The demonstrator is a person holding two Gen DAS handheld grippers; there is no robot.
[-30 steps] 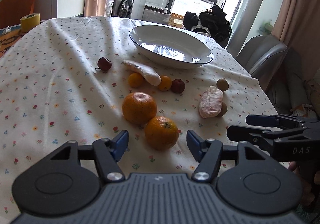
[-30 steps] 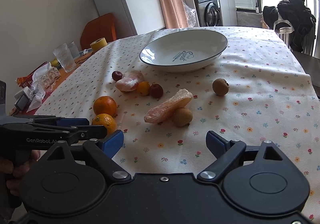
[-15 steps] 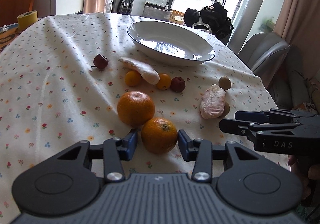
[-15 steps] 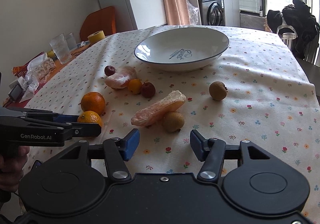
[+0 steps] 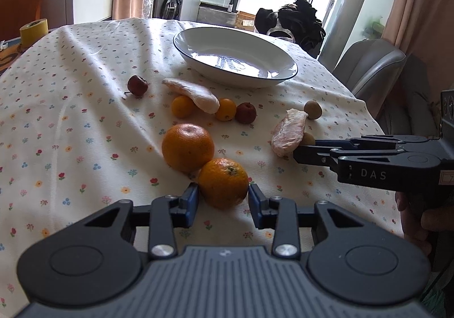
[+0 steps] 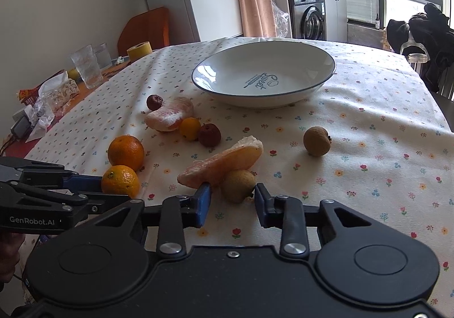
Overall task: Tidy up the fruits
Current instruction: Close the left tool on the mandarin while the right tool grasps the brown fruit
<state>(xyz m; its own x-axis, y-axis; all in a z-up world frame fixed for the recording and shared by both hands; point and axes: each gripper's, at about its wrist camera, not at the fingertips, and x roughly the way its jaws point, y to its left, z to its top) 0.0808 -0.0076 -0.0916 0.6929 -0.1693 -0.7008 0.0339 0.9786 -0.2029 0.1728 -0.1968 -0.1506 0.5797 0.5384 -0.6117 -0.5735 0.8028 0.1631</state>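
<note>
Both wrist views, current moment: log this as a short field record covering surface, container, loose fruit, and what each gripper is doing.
surface: floral tablecloth
container: white bowl, nothing in it
loose fruit: two oranges, two small orange fruits, two dark red fruits, two peeled citrus segments, two brown round fruits
left gripper: fingers either side of the near orange, contact unclear
right gripper: open, fingers flanking the near brown fruit, not gripping
fruit in bowl: none yet
</note>
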